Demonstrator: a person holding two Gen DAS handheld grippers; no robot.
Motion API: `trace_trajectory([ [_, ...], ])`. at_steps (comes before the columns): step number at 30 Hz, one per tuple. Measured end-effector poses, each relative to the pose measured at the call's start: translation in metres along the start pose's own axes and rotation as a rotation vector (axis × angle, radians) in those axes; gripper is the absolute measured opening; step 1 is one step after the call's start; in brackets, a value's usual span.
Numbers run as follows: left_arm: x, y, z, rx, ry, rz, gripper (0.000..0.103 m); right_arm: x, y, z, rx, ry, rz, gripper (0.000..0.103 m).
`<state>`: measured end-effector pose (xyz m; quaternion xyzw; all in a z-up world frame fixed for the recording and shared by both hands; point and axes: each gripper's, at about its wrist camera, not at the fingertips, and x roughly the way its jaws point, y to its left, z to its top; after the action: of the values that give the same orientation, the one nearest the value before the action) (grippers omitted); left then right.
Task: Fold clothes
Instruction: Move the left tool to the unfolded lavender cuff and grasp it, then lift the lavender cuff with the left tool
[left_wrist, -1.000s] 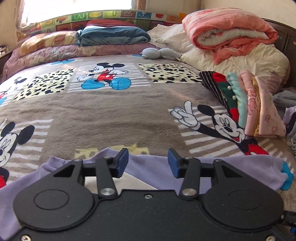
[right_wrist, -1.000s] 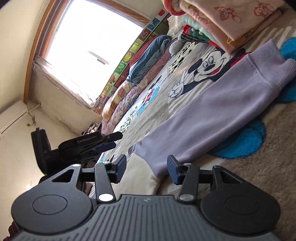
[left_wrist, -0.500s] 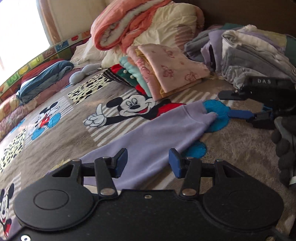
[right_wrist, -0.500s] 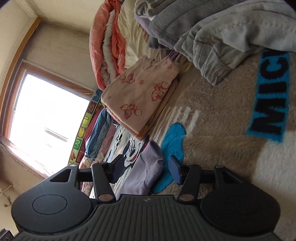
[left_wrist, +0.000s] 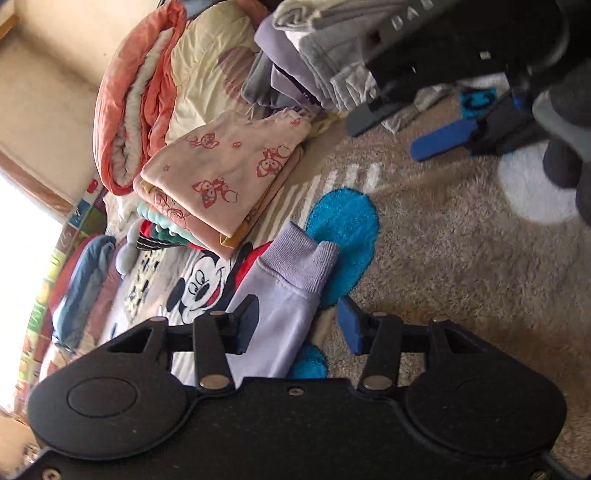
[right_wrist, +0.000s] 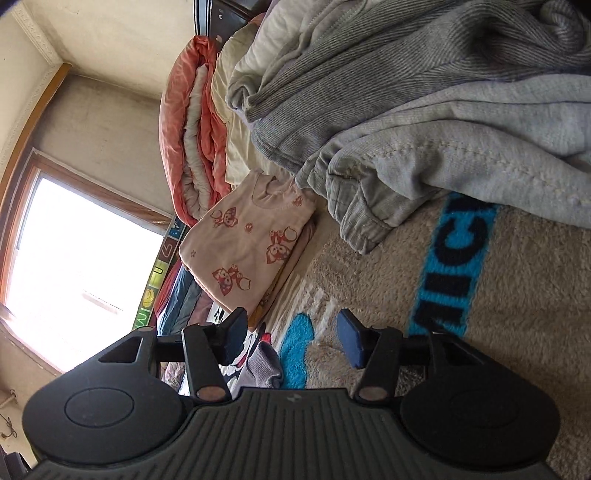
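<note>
While a lilac cotton sweatshirt sleeve with a ribbed cuff lies on the beige cartoon-print fleece blanket of the bed, the left tongs hover half open over it, gripping nothing. The right tongs, likewise parted and empty, face a folded pink printed top at 11 o'clock and heaped grey knitwear at 1 o'clock.

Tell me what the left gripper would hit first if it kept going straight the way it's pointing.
Most likely the lilac sleeve: its ribbed cuff lies right ahead of the open left gripper, on the blanket. Depth is hard to judge, so it could pass just over the cuff and meet the blanket beyond.
</note>
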<state>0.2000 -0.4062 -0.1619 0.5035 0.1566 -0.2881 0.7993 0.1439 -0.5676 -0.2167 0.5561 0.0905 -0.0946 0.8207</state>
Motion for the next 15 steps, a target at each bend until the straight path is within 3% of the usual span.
trace_trajectory([
  [5,0.026,-0.014,0.011,0.034,0.028,0.076,0.043,-0.003,-0.007,0.007,0.034,-0.024,0.006,0.054],
  [11,0.052,-0.013,0.028,-0.005,0.055,0.128,0.041,-0.008,-0.015,0.015,0.055,-0.038,0.009,0.053],
  [12,0.056,-0.011,0.03,-0.019,0.062,0.127,0.037,-0.009,-0.015,0.015,0.057,-0.04,0.009,0.053],
  [14,0.062,-0.004,0.031,-0.078,0.081,0.11,0.007,-0.01,-0.017,0.016,0.062,-0.045,0.009,0.053],
  [15,0.063,0.0,0.031,-0.115,0.083,0.103,0.007,-0.011,-0.017,0.016,0.061,-0.047,0.008,0.053],
])
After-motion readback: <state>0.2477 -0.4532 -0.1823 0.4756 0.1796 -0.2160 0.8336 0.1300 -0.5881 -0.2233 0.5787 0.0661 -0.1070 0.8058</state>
